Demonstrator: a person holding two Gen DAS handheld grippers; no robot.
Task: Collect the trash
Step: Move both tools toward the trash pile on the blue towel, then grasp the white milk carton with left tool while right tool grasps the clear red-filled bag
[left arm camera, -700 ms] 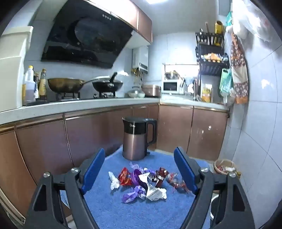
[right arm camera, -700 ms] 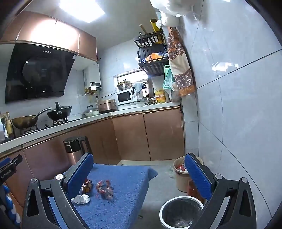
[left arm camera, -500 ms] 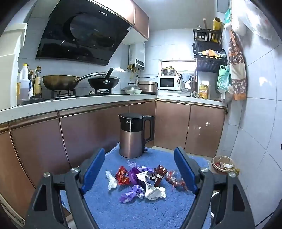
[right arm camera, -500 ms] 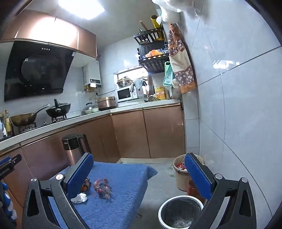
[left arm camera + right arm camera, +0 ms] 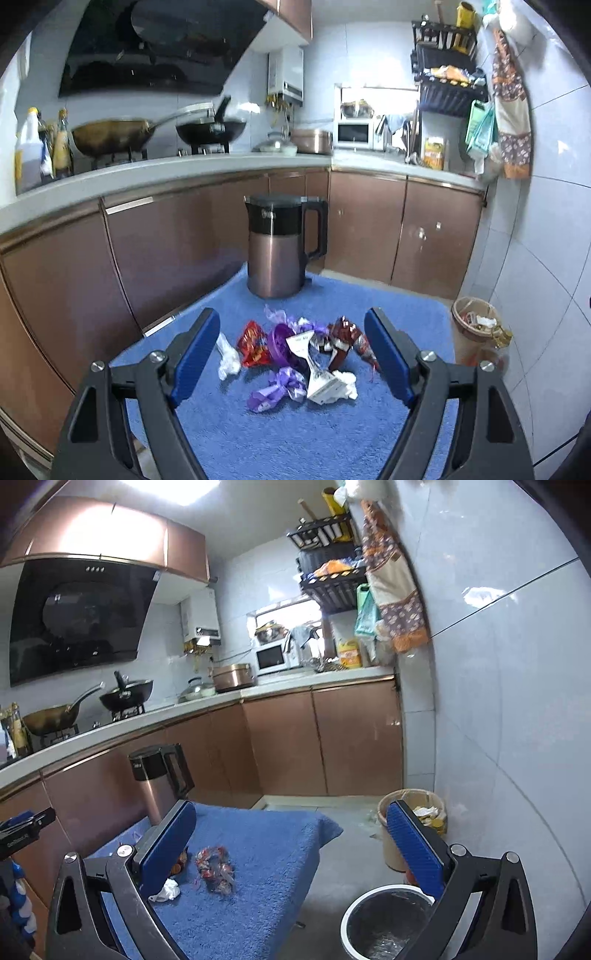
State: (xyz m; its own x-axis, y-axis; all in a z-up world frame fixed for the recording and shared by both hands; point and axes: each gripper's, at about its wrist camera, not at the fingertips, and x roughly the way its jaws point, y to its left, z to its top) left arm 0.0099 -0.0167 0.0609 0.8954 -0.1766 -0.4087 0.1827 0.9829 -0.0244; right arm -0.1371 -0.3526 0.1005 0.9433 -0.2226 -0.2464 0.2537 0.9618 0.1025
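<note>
A heap of wrappers lies on a blue towel [image 5: 295, 435]: a red packet [image 5: 253, 343], a purple wrapper [image 5: 273, 391], a white crumpled paper [image 5: 328, 384], a dark red wrapper [image 5: 343, 339] and a white twist [image 5: 227, 356]. My left gripper [image 5: 291, 354] is open and empty, hovering above the heap. My right gripper [image 5: 288, 845] is open and empty, held above the towel's right edge [image 5: 306, 853]. A red wrapper [image 5: 216, 866] and a white scrap [image 5: 168, 890] show in the right wrist view. A white-rimmed bin [image 5: 384, 919] with a dark liner stands on the floor below the right finger.
A copper kettle [image 5: 277, 247] stands at the far end of the towel. A tan waste basket [image 5: 413, 827] full of rubbish sits by the tiled wall. Brown cabinets [image 5: 399, 229] and a counter with woks [image 5: 110, 136] run behind.
The left gripper has tilted down and come closer to the heap. The right gripper's view has shifted slightly, with the bin and the towel a little nearer.
</note>
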